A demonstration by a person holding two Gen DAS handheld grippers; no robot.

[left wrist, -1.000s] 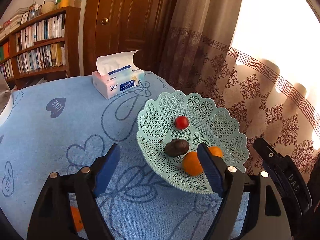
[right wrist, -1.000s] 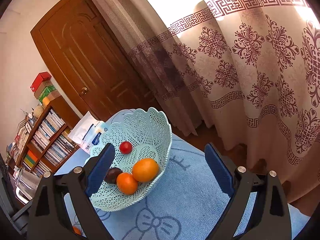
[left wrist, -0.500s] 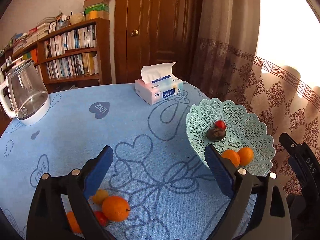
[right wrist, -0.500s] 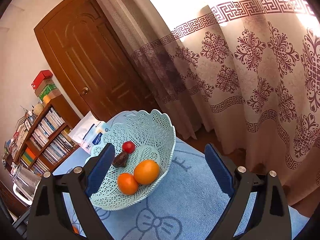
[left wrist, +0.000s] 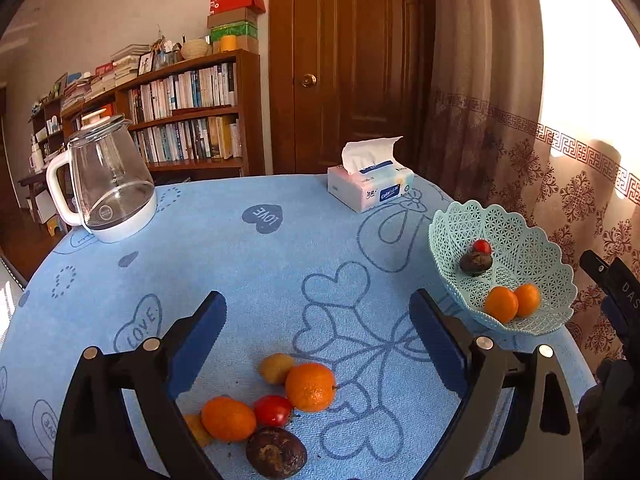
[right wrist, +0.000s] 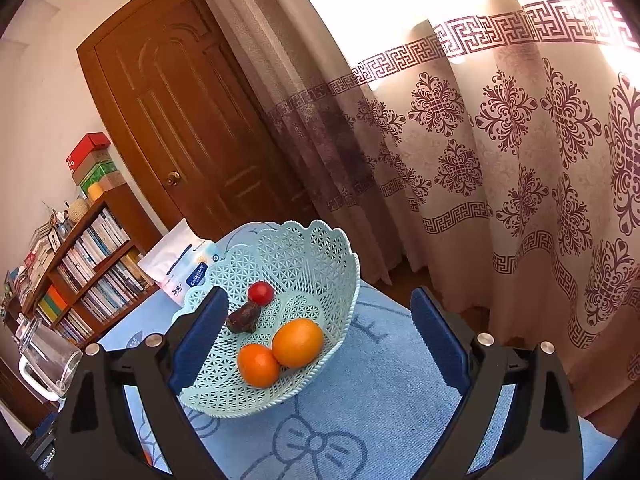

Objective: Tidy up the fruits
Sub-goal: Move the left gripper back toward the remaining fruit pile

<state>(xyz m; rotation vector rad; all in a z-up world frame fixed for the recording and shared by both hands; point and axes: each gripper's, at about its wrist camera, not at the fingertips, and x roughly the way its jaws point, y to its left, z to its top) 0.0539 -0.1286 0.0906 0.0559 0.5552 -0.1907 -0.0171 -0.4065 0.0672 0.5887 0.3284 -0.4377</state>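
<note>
A mint lattice basket (left wrist: 524,236) (right wrist: 320,252) stands at the table's right edge and holds two oranges (right wrist: 298,342), a red tomato (right wrist: 260,292) and a dark fruit (right wrist: 243,317). On the blue cloth near me lie an orange (left wrist: 310,387), a second orange (left wrist: 228,418), a tomato (left wrist: 273,410), a small yellow fruit (left wrist: 275,367) and a dark brown fruit (left wrist: 276,457). My left gripper (left wrist: 318,336) is open and empty just above this pile. My right gripper (right wrist: 318,336) is open and empty in front of the basket.
A tissue box (left wrist: 370,188) sits at the table's far side and a glass kettle (left wrist: 106,188) at the far left. A bookshelf (left wrist: 180,120), a wooden door (left wrist: 352,64) and patterned curtains (right wrist: 520,160) stand behind. The table edge runs just past the basket.
My left gripper has drawn back and turned left from the basket, bringing the loose fruit pile into view. My right gripper has barely moved. The dark fruit in the basket has settled.
</note>
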